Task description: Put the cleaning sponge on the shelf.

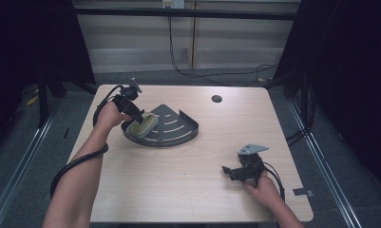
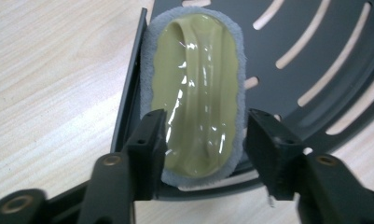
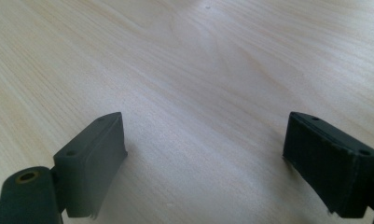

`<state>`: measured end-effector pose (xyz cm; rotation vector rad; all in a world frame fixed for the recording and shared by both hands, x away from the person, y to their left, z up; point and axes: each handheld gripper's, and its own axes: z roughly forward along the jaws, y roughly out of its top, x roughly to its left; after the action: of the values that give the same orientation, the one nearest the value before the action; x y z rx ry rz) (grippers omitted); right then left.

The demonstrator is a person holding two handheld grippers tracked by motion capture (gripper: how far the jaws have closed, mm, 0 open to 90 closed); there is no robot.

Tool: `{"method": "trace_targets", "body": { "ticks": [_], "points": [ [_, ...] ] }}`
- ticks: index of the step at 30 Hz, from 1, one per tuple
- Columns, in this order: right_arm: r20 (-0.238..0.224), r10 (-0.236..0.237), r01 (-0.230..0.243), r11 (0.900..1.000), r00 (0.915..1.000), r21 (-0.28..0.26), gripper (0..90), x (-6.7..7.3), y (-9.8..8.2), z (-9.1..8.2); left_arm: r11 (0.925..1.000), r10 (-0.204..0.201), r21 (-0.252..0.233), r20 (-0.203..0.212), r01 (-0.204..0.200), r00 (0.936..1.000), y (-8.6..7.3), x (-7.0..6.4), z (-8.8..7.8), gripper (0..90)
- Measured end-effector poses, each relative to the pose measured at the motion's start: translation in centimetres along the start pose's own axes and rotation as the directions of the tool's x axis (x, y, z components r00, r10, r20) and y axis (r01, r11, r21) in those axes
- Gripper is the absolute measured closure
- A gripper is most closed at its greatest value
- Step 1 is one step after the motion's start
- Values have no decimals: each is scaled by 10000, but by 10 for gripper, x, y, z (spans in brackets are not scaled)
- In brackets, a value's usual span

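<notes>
Left tongs [image 2: 201, 140] straddle scrub pad [image 2: 196, 93]; right tongs [image 3: 205, 158] wide apart.

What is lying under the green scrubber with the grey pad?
The scrubber lies in the dark slotted tray, by its straight wall. The left tongs straddle its near end. The tray floor directly beneath is covered.

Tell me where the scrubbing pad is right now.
In the high view the scrubbing pad lies at the left end of the dark slotted tray, left of table centre, with the left gripper straddling it.
</notes>
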<state>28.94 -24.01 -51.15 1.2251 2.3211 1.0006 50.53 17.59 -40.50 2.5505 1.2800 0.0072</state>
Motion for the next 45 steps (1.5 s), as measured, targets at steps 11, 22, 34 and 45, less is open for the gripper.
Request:
{"method": "trace_targets", "body": {
  "ticks": [11, 22, 34, 45],
  "points": [
    [1, 7, -7, 10000, 10000, -7, 123, 0, 0, 0, 9986, -99, -529, -9, 98, 10000, -8, -12, -13, 271],
    [5, -52, 52, 10000, 10000, -8, 123, 0, 0, 0, 9982, -16, -606, 2, 16, 10000, -27, -18, -18, 252],
    [6, -54, 54, 10000, 10000, -7, 123, 0, 0, 0, 9957, 123, -916, -36, -125, 9999, -49, -23, -27, 234],
    [12, -48, 48, 10000, 10000, -9, 123, 0, 0, 0, 9961, 256, -842, -1, -255, 9997, -73, -27, -24, 225]
  ]
}}
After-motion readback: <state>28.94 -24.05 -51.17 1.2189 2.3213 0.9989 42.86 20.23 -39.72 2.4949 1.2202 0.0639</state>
